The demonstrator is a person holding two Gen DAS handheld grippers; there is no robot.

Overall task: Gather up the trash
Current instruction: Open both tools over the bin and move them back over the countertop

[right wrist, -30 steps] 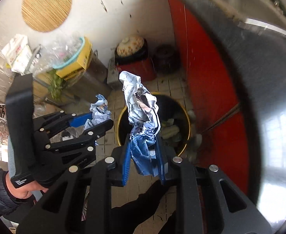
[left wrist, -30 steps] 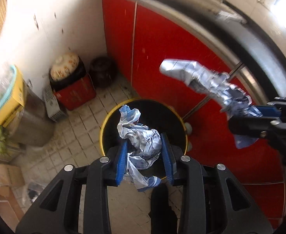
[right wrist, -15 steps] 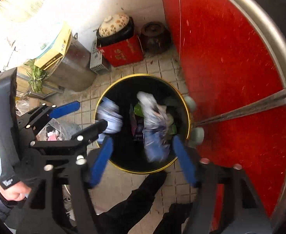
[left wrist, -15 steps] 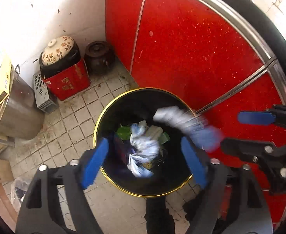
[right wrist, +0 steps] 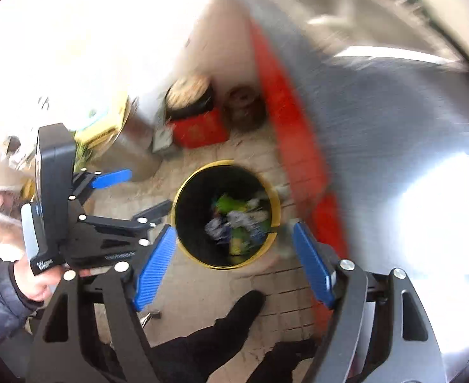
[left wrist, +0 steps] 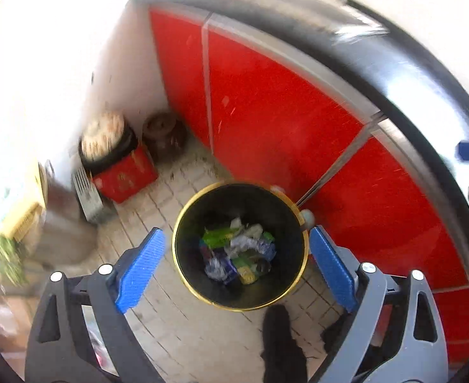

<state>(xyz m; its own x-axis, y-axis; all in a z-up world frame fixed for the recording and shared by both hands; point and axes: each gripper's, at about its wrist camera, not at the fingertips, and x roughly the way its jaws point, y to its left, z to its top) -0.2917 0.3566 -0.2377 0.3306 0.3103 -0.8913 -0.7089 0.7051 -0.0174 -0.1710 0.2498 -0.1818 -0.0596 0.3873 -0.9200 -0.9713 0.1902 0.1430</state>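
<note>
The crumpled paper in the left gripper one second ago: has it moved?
Yes. It has dropped out of the opening left gripper and lies in the bin with other trash.

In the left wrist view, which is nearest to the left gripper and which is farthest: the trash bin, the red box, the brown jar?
From the left gripper, whose jaws are opening with nothing between them:
1. Trash bin, on the floor straight ahead.
2. Red box, farther back on the left, by the wall.
3. Brown jar, in the corner beside the red cabinet.
</note>
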